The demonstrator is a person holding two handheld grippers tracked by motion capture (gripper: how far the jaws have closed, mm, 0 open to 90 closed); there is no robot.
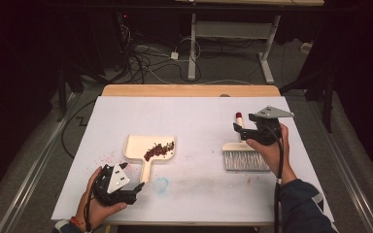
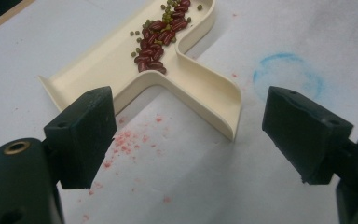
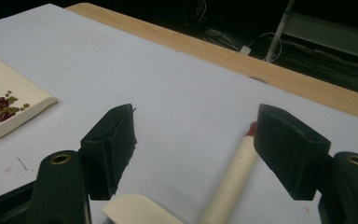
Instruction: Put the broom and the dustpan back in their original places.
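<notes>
While both grippers sit over the white sheet:
Dustpan [image 1: 141, 146]: smooth cream plastic, flat tray with handle toward 6 o'clock; table centre-left.
Beans [image 2: 158, 37]: glossy red, with small green ones, heaped in the tray.
Brush [image 1: 245, 158]: grey bristles, cream handle, red tip; 3 o'clock of the dustpan.
Left gripper [image 2: 186, 135]: jaws wide apart, empty, flanking the handle end.
Right gripper [image 3: 200, 144]: jaws wide apart, empty, above the brush handle.

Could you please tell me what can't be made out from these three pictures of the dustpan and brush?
- Brush: in the high view the right gripper and hand cover most of its handle; in the right gripper view the bottom edge cuts off its head.
- Dustpan: in the left gripper view the top edge cuts off its far end.
- Beans: too small in the high view to count.
</notes>
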